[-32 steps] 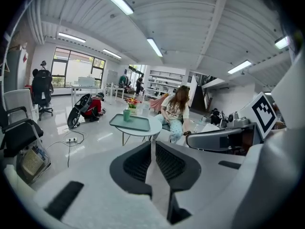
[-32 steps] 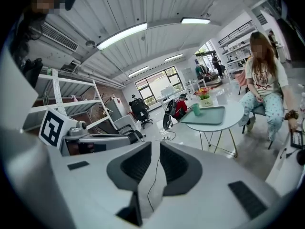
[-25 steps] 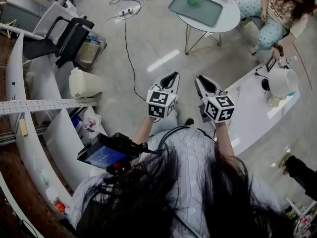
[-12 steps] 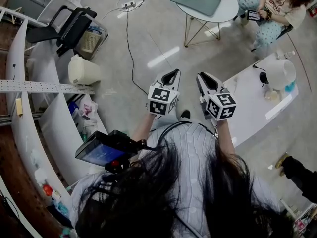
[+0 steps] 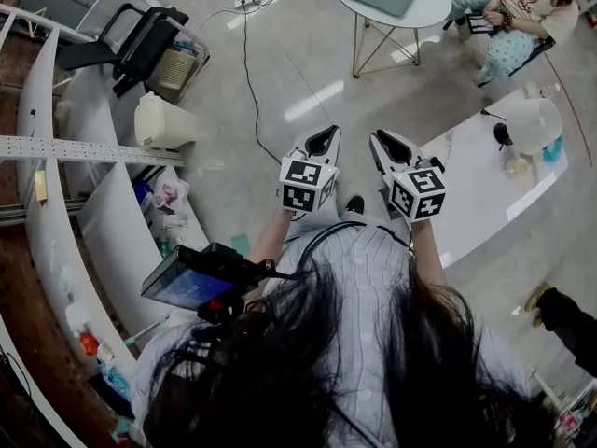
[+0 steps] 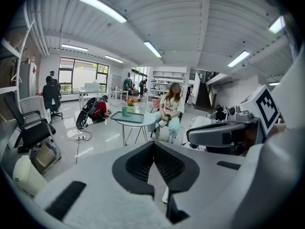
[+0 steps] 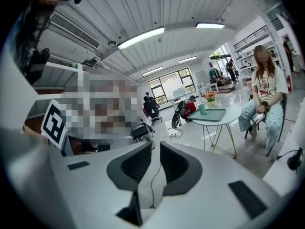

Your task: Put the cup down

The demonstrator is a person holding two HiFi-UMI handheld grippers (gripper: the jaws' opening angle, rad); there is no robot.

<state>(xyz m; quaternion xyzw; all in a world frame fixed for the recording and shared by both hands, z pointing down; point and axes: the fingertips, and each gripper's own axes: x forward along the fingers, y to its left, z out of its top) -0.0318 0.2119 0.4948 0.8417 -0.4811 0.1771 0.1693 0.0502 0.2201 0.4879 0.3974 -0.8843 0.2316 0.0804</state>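
Only gripper views show cup (image 6: 125, 111) whole — upright; tray (image 6: 134, 118) beneath.

**Head view:** the camera sits above the wearer's hair and faces steeply down onto the left gripper (image 5: 324, 141), the right gripper (image 5: 387, 146) and the floor (image 5: 280, 73). The round table (image 5: 410, 7) lies far off at the top edge.

**Left and right gripper views:** wide-angle cameras sit close behind each gripper's jaws and face nearly level across the room.

**Shared by all three views:** the round table, its green tray (image 6: 127, 118) and the seated person (image 7: 264, 87).
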